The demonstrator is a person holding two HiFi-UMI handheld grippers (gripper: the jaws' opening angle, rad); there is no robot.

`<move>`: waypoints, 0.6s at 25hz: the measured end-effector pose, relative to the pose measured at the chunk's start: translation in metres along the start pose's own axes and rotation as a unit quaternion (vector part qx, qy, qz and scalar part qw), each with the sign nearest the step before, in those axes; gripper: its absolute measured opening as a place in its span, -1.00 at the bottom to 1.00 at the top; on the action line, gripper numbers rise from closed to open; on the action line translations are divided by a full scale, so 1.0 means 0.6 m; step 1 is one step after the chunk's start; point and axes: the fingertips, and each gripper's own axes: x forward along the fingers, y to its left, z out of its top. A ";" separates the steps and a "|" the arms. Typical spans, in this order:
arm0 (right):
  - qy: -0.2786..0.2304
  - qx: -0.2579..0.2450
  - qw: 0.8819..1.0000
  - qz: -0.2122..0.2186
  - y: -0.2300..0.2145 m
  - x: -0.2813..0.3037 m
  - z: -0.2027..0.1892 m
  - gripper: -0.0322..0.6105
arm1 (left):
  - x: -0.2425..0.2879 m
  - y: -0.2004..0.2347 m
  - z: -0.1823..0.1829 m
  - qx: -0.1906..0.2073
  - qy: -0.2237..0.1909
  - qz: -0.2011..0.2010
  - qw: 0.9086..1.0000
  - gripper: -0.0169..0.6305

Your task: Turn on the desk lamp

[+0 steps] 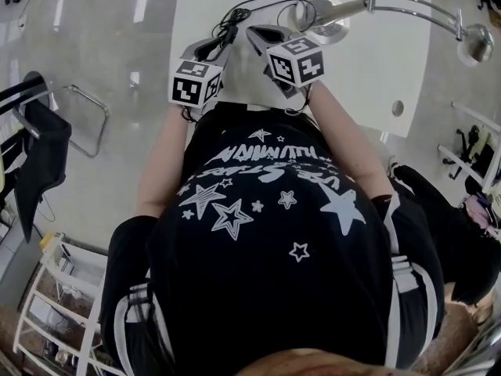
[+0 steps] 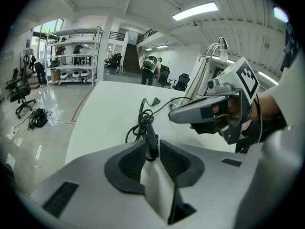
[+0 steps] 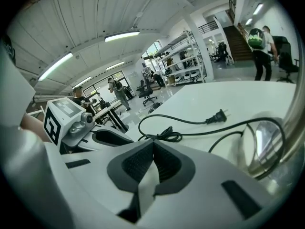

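The chrome desk lamp [image 1: 325, 18] stands on the white table [image 1: 376, 77], its arm reaching right to the lamp head [image 1: 476, 44]. Its black cord [image 3: 167, 136] lies coiled on the table, and the plug [image 3: 219, 116] lies loose on the tabletop. My left gripper [image 2: 151, 149] is shut on a black inline switch [image 2: 150, 135] on that cord. My right gripper [image 3: 152, 159] is shut with nothing in it. It hovers close to the right of the left gripper [image 1: 221, 39], just short of the lamp base [image 3: 267, 147]. In the left gripper view the right gripper [image 2: 175, 117] points left.
The table's near edge runs just in front of the person's torso [image 1: 266, 233]. A round hole [image 1: 398, 108] sits in the tabletop at the right. A black chair [image 1: 39, 147] stands on the floor at the left, a white rack [image 1: 55, 304] lower left. People and shelves are far off.
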 end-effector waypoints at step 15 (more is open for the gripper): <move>0.055 -0.004 0.998 0.028 0.020 0.034 -0.033 -0.89 | 0.017 -0.001 -0.006 0.014 0.011 0.004 1.000 -0.70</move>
